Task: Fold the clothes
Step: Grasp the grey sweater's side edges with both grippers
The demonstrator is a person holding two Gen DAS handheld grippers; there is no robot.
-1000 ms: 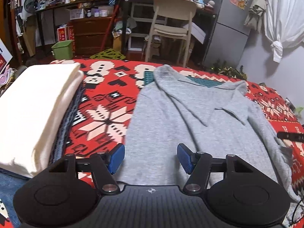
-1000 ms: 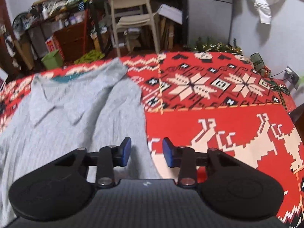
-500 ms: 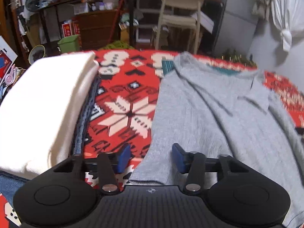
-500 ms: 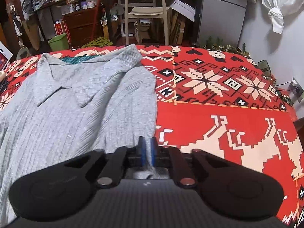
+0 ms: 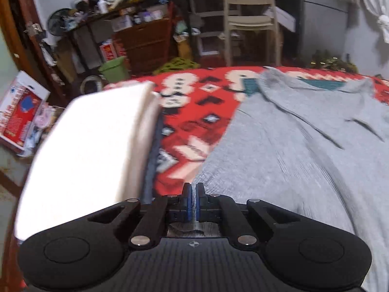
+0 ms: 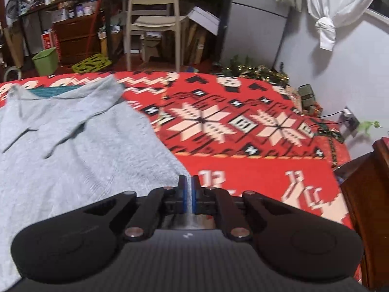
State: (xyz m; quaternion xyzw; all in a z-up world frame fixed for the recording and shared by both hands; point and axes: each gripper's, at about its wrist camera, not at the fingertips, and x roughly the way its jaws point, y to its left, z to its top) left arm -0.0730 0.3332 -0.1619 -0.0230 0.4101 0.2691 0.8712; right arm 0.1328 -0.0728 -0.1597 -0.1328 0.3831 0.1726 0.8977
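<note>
A grey collared shirt (image 5: 304,150) lies spread face up on a red patterned blanket (image 6: 243,131), its collar toward the far edge. The left gripper (image 5: 193,196) is pinched tight on the shirt's near left hem corner, grey fabric showing between its blue pads (image 5: 187,202). The right gripper (image 6: 188,192) is likewise clamped on the near right hem corner, a sliver of grey cloth caught between its fingers. To the left of the shirt sits a stack of folded clothes (image 5: 90,150) topped by a cream piece. A beige chair (image 6: 155,22) stands beyond the blanket.
</note>
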